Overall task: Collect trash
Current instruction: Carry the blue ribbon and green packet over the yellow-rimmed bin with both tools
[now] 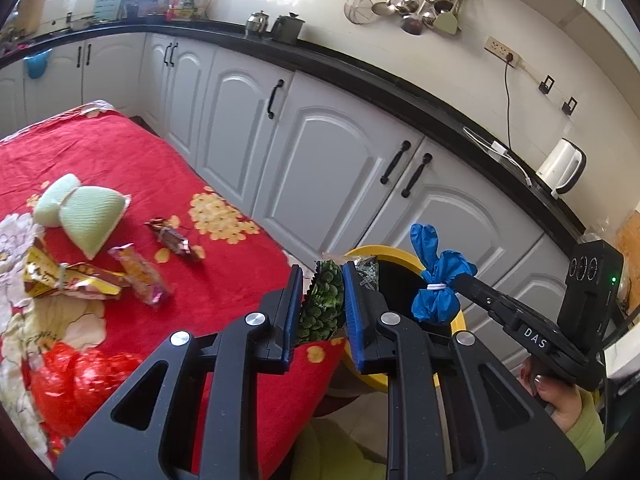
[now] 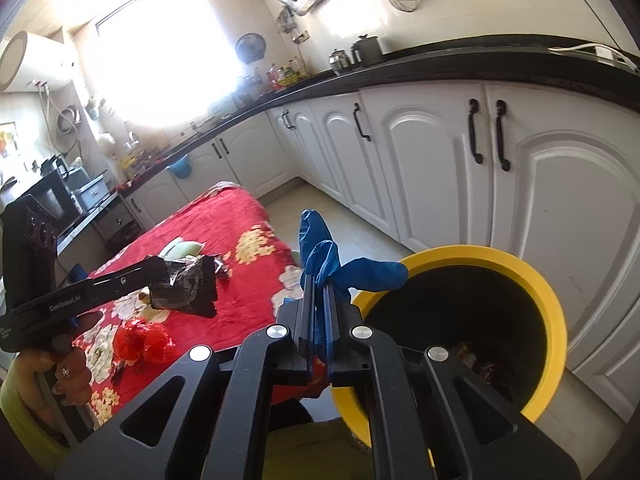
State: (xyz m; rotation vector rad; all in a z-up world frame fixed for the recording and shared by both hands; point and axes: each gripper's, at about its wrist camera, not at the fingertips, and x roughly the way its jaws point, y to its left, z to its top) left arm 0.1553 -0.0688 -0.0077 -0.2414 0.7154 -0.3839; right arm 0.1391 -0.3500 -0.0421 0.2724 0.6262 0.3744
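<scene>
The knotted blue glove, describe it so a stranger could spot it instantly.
Find the round yellow-rimmed black bin beside the red floral tablecloth. At its rim, the right tool pinches a crumpled blue rubber glove. Unlike the table's printed wrappers, it is plain blue, tied with a white band.

Matt black plastic left gripper (image 1: 322,312) with blue pads clamps a glossy foil snack wrapper (image 1: 323,304); right gripper (image 2: 319,312) pinches a smooth blue rubbery glove (image 2: 340,268); glossy yellow plastic bin (image 2: 556,320); fuzzy red cloth tablecloth (image 1: 120,160).
</scene>
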